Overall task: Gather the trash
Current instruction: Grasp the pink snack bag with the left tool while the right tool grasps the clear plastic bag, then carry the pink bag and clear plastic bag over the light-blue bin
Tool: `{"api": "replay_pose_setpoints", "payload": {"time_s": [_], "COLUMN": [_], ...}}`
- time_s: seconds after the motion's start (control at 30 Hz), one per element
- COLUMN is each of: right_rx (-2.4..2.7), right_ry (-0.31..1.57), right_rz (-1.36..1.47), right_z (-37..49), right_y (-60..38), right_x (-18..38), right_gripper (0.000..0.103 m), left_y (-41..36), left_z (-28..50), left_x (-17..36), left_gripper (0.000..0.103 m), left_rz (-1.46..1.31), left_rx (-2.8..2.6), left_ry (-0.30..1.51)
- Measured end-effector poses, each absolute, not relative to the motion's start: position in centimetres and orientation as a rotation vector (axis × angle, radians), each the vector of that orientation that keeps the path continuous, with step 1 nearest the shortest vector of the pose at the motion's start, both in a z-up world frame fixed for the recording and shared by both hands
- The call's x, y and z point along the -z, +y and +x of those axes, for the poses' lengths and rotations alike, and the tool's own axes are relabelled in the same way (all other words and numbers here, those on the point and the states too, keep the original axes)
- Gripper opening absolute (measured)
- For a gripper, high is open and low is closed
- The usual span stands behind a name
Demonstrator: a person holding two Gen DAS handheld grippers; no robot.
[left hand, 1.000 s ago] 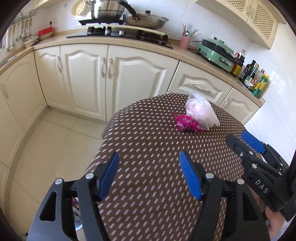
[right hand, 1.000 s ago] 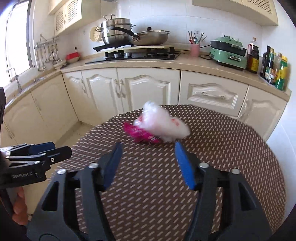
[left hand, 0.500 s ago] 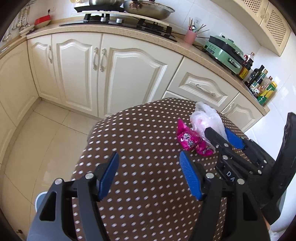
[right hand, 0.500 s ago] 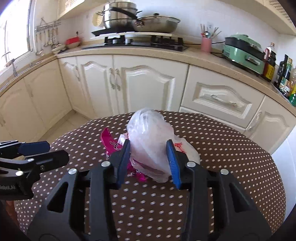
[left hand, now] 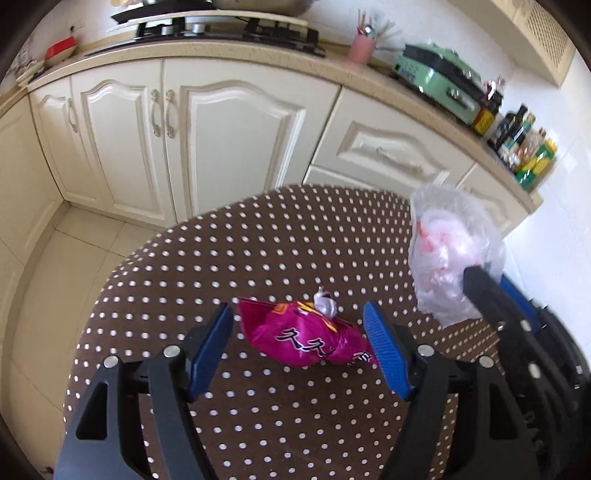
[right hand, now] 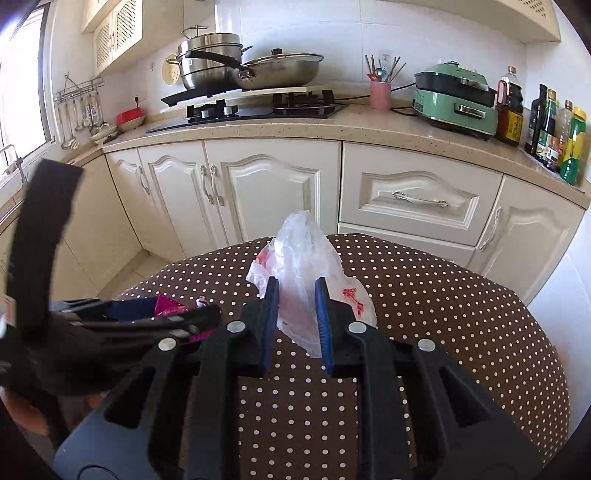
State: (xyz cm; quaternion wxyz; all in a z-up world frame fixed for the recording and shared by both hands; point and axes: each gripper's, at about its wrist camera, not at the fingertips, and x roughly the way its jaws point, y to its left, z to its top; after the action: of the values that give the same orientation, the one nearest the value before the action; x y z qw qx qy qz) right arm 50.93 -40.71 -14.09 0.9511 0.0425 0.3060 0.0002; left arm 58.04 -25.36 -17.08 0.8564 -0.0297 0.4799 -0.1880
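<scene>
right claw (right hand: 295, 317) | closing on plastic bag (right hand: 303, 258) | dotted table (right hand: 443, 314)

A sunlit kitchen: cream cabinets (right hand: 273, 192) under a speckled counter (right hand: 369, 127), steel pots (right hand: 210, 61) on a black hob (right hand: 258, 110), white tiled wall (right hand: 369, 33), pale floor tiles (left hand: 74, 266), a round tabletop (right hand: 461, 314) in brown polka-dot cloth.

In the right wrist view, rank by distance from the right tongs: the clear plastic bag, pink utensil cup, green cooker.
1. Clear plastic bag: between the closing right tongs.
2. Green cooker: countertop, right.
3. Pink utensil cup: countertop, centre, slightly farther back.
</scene>
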Motion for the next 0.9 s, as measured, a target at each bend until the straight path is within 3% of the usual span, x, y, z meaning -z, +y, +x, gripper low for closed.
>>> {"api": "replay_pose_setpoints", "payload": {"time_s": [0.07, 0.17, 0.5, 0.9], "right_rx": [-0.003, -0.004, -0.071, -0.302], "right_ry": [0.624, 0.622, 0.555, 0.502], "right_rz": [0.083, 0.066, 0.006, -0.084], "right_z": [50.9, 50.7, 48.0, 44.8], "right_y": [-40.6, -40.1, -34.9, -18.9], "right_x": [14.2, 14.1, 10.6, 7.4], "right_gripper": [0.019, 0.019, 0.018, 0.018], "left_y": [-25.8, -25.6, -19.2, -2.6], "left_z": [57.9, 57.6, 54.0, 47.5], "left_x": [17.4, 17.0, 12.3, 10.5], "left_gripper": [0.042, 0.038, 0.037, 0.037], "left_rz": [-0.031, -0.018, -0.023, -0.047], "left_rx": [0.411, 0.41, 0.357, 0.132], "left_ry": [1.009, 0.993, 0.862, 0.766]}}
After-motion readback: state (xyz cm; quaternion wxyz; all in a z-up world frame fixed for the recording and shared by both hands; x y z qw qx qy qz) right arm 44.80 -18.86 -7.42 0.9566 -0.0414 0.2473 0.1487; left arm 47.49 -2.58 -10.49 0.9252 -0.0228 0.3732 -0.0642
